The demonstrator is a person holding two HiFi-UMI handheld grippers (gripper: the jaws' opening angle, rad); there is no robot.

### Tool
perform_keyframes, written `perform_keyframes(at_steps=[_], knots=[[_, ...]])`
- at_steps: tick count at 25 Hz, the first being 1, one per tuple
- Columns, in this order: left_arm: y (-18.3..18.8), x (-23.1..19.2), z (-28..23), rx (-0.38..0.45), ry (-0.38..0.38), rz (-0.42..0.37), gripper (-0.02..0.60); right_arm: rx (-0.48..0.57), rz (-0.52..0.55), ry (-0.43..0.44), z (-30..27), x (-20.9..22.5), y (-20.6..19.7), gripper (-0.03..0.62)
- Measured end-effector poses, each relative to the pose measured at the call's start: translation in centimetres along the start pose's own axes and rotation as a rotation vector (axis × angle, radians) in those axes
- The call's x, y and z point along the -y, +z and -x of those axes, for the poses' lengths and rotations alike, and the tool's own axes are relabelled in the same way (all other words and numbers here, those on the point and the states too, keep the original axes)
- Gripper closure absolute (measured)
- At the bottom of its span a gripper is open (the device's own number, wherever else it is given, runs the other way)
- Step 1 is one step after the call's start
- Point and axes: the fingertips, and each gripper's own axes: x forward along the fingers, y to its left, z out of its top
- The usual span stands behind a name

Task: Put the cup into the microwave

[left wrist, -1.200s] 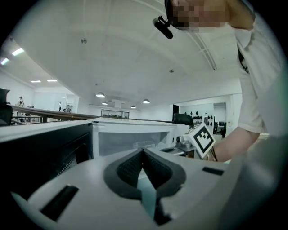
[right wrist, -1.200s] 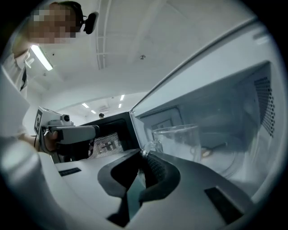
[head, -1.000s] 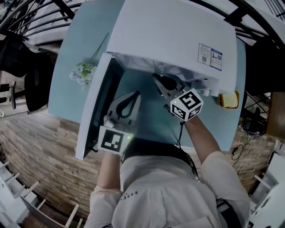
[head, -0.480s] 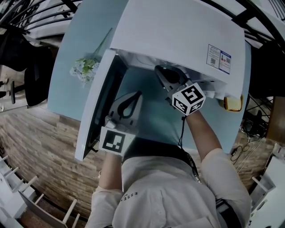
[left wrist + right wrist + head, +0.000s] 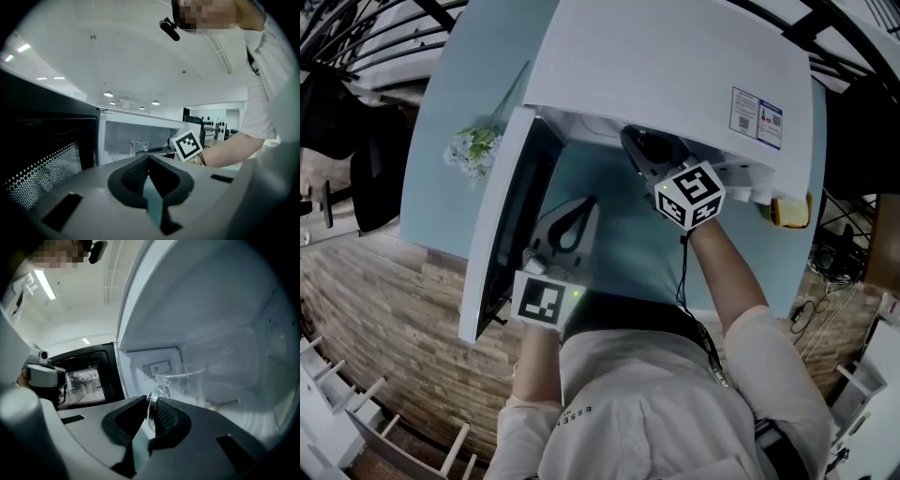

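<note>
A clear glass cup point(image 5: 183, 379) with a handle stands inside the white microwave point(image 5: 675, 66). My right gripper point(image 5: 151, 409) is shut on the cup's handle. In the head view, the right gripper point(image 5: 639, 150) reaches in under the microwave's roof, so the cup is hidden there. The left gripper view shows the cup point(image 5: 139, 146) small in the cavity, beside the right gripper's marker cube point(image 5: 187, 144). My left gripper point(image 5: 584, 202) hovers shut in front of the opening, next to the open door point(image 5: 502, 225), and holds nothing point(image 5: 147, 161).
The microwave stands on a light blue table point(image 5: 478, 75), its door swung out to the left with a dark mesh window point(image 5: 86, 380). A small bunch of pale flowers point(image 5: 473, 150) lies left of the door. A yellow object point(image 5: 787, 211) sits at the microwave's right.
My right gripper has pushed a little deeper into the microwave with the cup. The left gripper has stayed where it was.
</note>
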Motion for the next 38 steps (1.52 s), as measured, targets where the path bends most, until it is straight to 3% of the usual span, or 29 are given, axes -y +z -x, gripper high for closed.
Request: perform_keyframes(at_steps=[5, 10, 20, 26, 30, 38], knots=[[0.0, 0.5, -0.3, -0.003, -0.017, -0.009, 0.580, 0.032, -0.041, 0.033, 0.2, 0.1, -0.3, 0.565], [0.5, 0.8, -0.5, 0.001, -0.031, -0.003, 0.580, 0.033, -0.062, 0.025, 0.8, 0.1, -0.8, 0.500], [2.1, 1.6, -1.1, 0.031, -0.056, -0.024, 0.580, 0.026, -0.060, -0.106, 4.6, 0.9, -0.2, 0.474], [5.3, 2.2, -1.0, 0.068, -0.071, -0.081, 0.580, 0.111, -0.078, -0.213, 8.5, 0.1, 3.7, 0.476], [7.9, 2.8, -0.4, 0.098, -0.078, -0.114, 0.580, 0.152, -0.073, -0.213, 11.1, -1.8, 6.7, 0.477], [12.1, 3.7, 0.5, 0.150, -0.085, -0.170, 0.580, 0.228, -0.037, -0.239, 16.4, -3.6, 11.6, 0.573]])
